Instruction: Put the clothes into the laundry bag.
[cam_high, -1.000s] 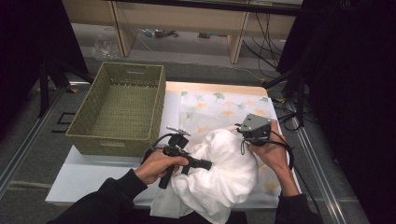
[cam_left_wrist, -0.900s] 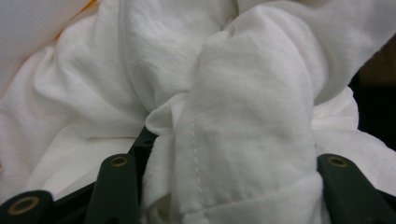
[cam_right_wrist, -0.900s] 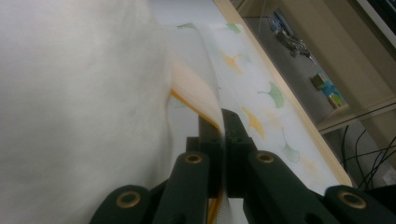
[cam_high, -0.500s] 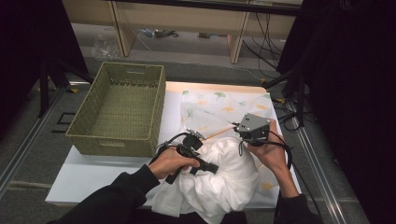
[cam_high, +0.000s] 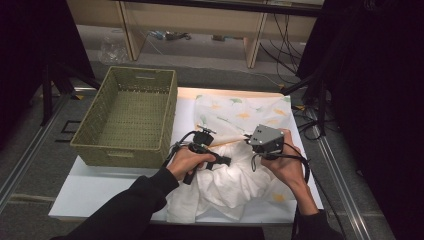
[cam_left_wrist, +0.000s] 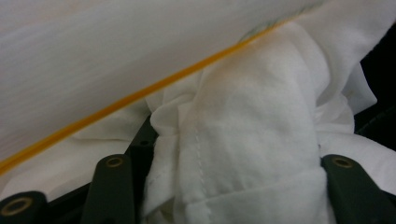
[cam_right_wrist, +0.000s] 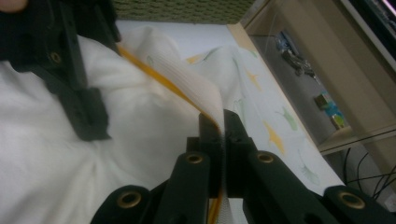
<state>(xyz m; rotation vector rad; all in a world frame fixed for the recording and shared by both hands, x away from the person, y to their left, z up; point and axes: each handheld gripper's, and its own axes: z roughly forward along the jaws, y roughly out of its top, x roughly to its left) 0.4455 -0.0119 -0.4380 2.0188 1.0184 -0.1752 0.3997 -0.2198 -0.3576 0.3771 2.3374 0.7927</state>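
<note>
White cotton cloth (cam_high: 235, 175) with a yellow-piped edge and a leaf print is bunched on the near half of the white table (cam_high: 100, 187), its far part spread flat. A thick fold of it is seen between the half-spread jaws of the left gripper (cam_left_wrist: 224, 186), which have just been opening; whether the pads press it cannot be told. The yellow hem is pinched tight in the right gripper (cam_right_wrist: 223, 135), pressed together on it. Beyond, a green woven basket (cam_high: 127, 117) is set on the table's left. Farther off, wooden shelving (cam_high: 200, 25) and cables are seen.
</note>
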